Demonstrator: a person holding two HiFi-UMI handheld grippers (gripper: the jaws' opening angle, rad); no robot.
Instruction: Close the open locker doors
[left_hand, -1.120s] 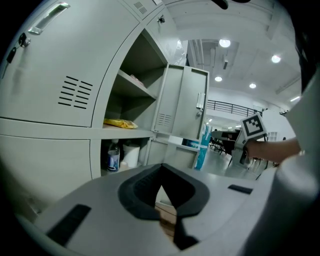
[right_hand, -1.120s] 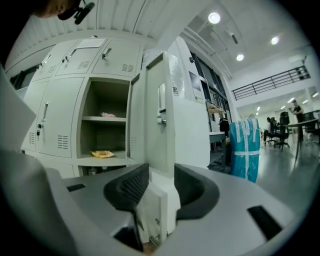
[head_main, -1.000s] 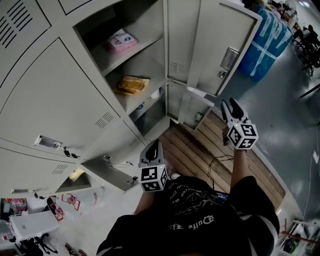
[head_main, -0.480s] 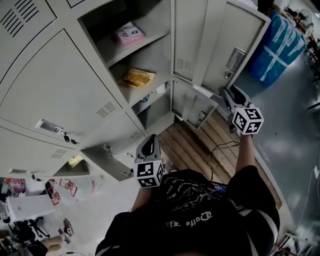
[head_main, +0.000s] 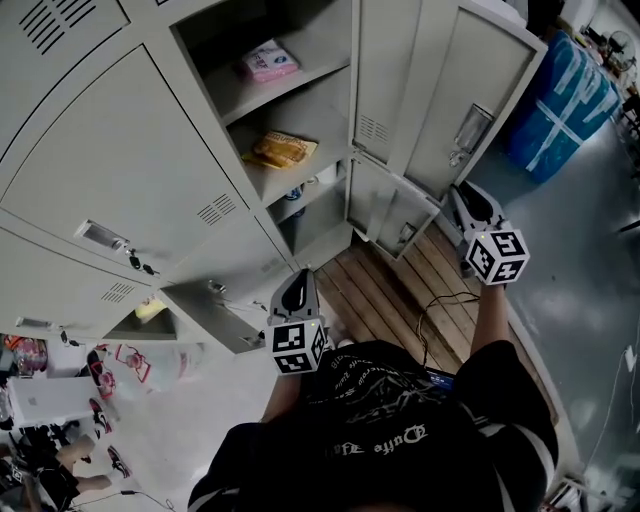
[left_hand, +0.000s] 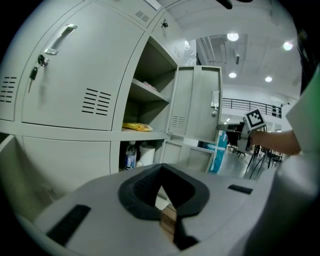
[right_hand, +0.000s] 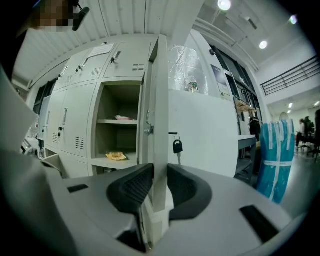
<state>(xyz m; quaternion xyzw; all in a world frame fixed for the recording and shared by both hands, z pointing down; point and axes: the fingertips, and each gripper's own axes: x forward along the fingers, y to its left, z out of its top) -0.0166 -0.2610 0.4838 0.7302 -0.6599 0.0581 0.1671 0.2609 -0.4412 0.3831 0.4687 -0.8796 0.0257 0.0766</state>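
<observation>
Grey lockers (head_main: 130, 170) fill the head view above a wooden floor (head_main: 400, 290), and three doors hang open: the tall door (head_main: 470, 100) on the right, a small door (head_main: 385, 205) under it and a low door (head_main: 215, 322) at the left. The right gripper (head_main: 468, 208) is up at the tall door's bottom corner, a good place to swing it from. The left gripper (head_main: 297, 290) hangs low, near the low door.

Over to the left gripper view: its jaws are pressed together with nothing in them, aimed at shelves holding a yellow packet (left_hand: 137, 127) and a bottle (left_hand: 130, 156).

Right gripper view now: the jaws have just been closing and pinch the tall door's free edge, which looks ready for the push shut.
</observation>
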